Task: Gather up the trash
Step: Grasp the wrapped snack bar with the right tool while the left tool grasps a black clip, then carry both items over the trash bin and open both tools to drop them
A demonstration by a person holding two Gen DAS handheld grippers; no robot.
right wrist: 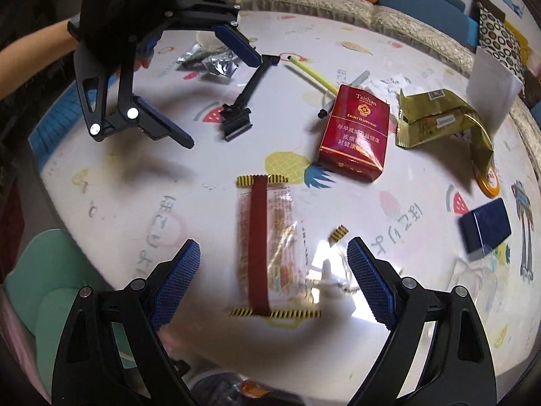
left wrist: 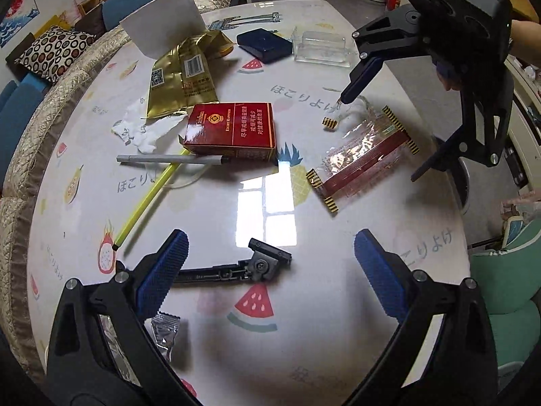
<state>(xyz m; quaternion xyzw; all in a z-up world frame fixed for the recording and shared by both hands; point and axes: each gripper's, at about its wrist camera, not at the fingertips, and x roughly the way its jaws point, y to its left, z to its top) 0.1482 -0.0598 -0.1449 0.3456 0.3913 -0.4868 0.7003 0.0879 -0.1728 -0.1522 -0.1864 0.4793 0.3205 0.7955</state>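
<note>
Trash lies scattered over a white worktop (left wrist: 304, 17) printed with fruit pictures. One clear wrapper with a dark red stripe (right wrist: 267, 250) and yellow-and-black striped ends lies flat in the lower middle of the right wrist view, between the two blue pads of the right tool (right wrist: 274, 280) and touching neither; that tool stands wide open and holds nothing. One small torn striped scrap (right wrist: 339, 233) lies just beside the wrapper, to its right. One red cigarette pack (right wrist: 353, 135) lies further up the frame, with one crumpled gold foil bag (right wrist: 439, 118) to its right. One yellow stick (right wrist: 314, 74) and one grey pen (left wrist: 172, 159) cross beside the pack, and bits of white tissue (left wrist: 142, 132) lie to the left of it in the left wrist view. One black plastic bar with a clamp end (left wrist: 250, 265) lies in the lower middle of the left wrist view, between the pads of the left tool (left wrist: 270, 270), which is also wide open and empty. One crinkled silver wrapper (left wrist: 164, 333) shows at lower left, partly behind the left tool's finger. One dark blue case (left wrist: 263, 45) and one clear plastic box (left wrist: 321, 47) sit at the upper middle, well apart from both tools.
</note>
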